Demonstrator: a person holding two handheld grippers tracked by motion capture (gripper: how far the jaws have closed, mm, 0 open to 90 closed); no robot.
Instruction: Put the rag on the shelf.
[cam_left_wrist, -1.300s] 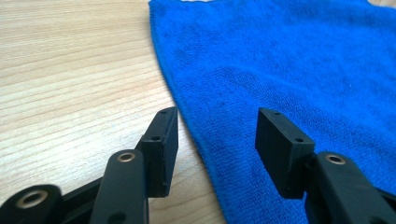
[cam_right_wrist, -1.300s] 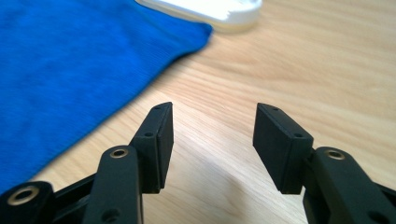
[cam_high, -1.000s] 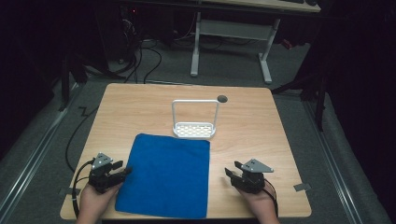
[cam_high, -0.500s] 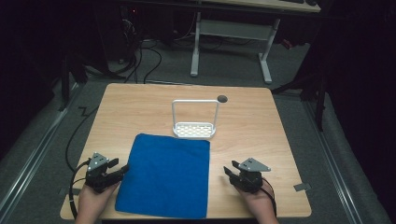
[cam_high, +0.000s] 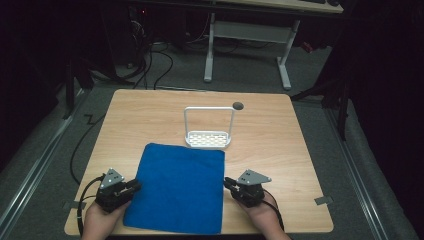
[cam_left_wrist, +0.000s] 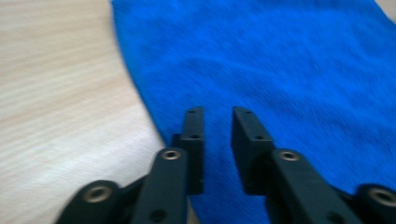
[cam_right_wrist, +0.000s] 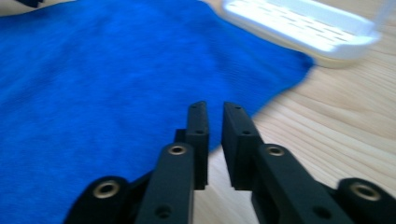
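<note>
A blue cloth lies flat on the near half of the wooden table. My left gripper is held at the cloth's left edge, its tips just over the blue fabric. Its jaws have just been closing and stand a small gap apart with nothing pinched between them. My right gripper is at the cloth's right edge. Its jaws have also just been closing and are nearly together, a thin slit left, hovering over the cloth's border and bare wood.
A white perforated rack with a tall wire handle stands just beyond the cloth's far edge, also ahead of the right gripper. A dark round hole sits near the table's far edge. Desk legs and cables lie on the floor behind.
The right gripper has moved left up to the cloth's right edge. Both pairs of jaws have narrowed. The left hand has stayed put.
</note>
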